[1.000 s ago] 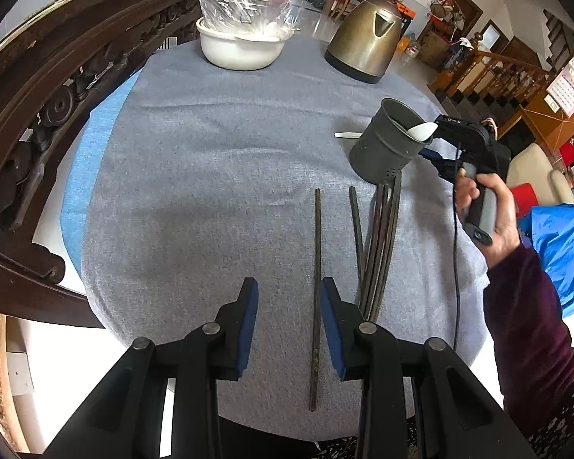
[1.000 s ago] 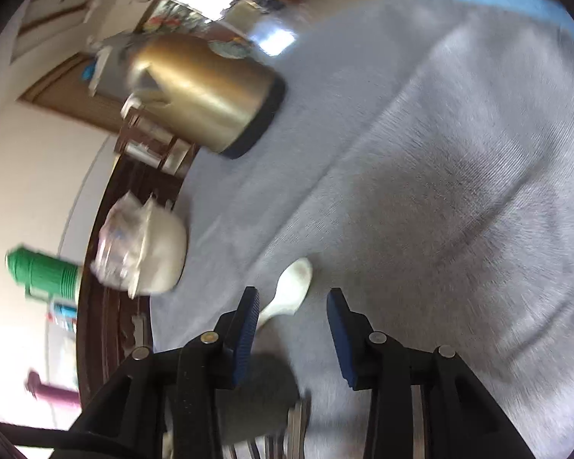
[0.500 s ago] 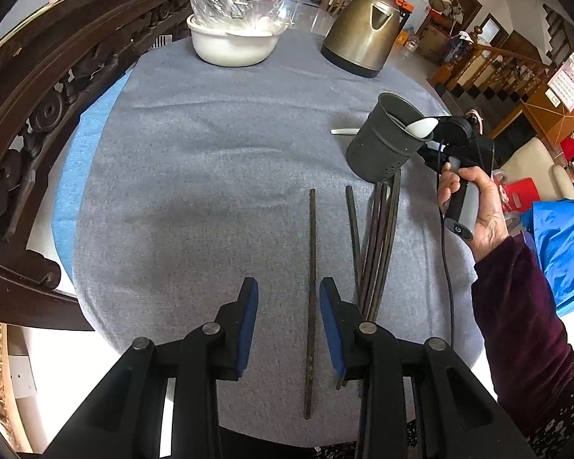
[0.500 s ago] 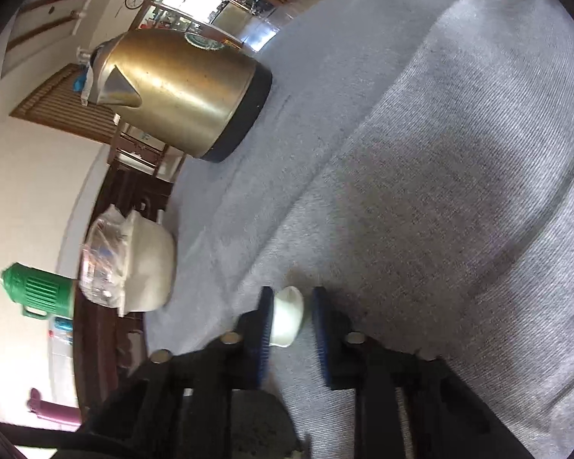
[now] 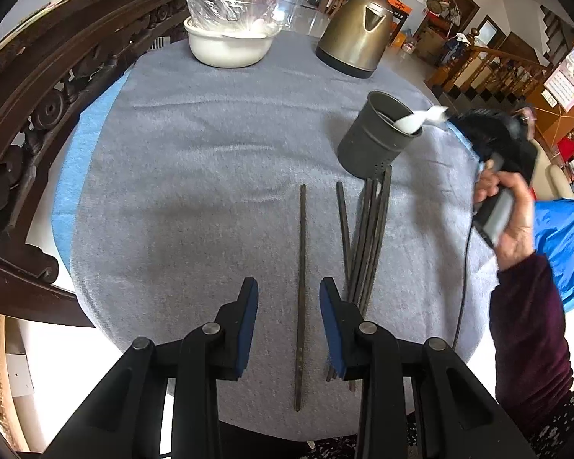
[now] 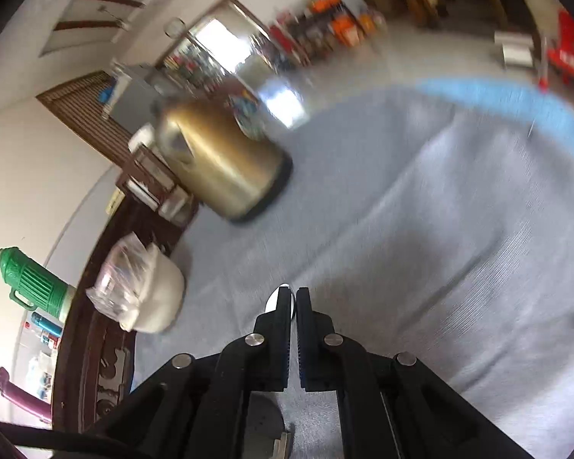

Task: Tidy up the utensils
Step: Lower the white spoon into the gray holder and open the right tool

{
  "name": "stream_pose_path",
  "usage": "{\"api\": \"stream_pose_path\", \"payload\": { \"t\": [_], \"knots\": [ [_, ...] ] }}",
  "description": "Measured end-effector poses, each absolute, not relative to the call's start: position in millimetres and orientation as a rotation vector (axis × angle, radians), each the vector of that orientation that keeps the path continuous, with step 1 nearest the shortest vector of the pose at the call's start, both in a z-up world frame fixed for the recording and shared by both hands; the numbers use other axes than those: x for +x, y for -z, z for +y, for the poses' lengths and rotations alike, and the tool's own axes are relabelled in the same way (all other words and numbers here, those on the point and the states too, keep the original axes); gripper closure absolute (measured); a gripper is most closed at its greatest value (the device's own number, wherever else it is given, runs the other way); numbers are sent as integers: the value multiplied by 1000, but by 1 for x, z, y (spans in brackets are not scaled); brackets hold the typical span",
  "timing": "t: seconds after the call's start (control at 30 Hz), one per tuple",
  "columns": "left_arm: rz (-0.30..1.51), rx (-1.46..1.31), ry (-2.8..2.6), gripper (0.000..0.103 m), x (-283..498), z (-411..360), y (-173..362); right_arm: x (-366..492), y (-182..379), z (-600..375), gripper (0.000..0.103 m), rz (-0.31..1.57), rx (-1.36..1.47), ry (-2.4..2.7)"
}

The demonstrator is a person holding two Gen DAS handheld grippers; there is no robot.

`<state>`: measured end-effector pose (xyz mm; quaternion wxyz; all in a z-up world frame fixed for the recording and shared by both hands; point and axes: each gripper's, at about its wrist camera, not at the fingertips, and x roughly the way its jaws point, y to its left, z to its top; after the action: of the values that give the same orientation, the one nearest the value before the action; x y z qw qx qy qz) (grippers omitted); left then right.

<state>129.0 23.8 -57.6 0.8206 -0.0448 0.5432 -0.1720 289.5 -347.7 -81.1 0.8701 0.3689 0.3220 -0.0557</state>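
Observation:
My left gripper point(image 5: 289, 319) is open low over the grey tablecloth, its jaws on either side of a single dark chopstick point(image 5: 301, 267). A bundle of several dark chopsticks point(image 5: 367, 241) lies just to its right. A dark metal utensil cup point(image 5: 375, 139) stands beyond them. My right gripper point(image 6: 292, 302) is shut on a white spoon point(image 5: 421, 119) and holds it over the cup's rim, at the right in the left wrist view. In the right wrist view only the spoon's tip point(image 6: 275, 298) shows between the jaws.
A brass-coloured kettle point(image 5: 357, 34) and a white bowl point(image 5: 227, 44) covered with plastic stand at the table's far side. A carved dark wood rail point(image 5: 38, 88) runs along the left. A green flask point(image 6: 30, 281) stands beyond it. A blue cloth point(image 5: 562, 237) lies on the right.
My right gripper closed on the white spoon that lay on the cloth and lifted it up over the cup. My left gripper stayed open over the single chopstick.

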Motion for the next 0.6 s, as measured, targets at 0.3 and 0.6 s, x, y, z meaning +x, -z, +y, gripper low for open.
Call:
{"api": "stream_pose_path", "payload": {
  "t": [0.3, 0.6],
  "knots": [
    [1141, -93, 390, 69, 118, 19, 54, 237, -35, -294, 101, 409, 431, 72],
    [1136, -100, 384, 69, 110, 26, 51, 263, -18, -180, 98, 505, -41, 38]
  ]
}}
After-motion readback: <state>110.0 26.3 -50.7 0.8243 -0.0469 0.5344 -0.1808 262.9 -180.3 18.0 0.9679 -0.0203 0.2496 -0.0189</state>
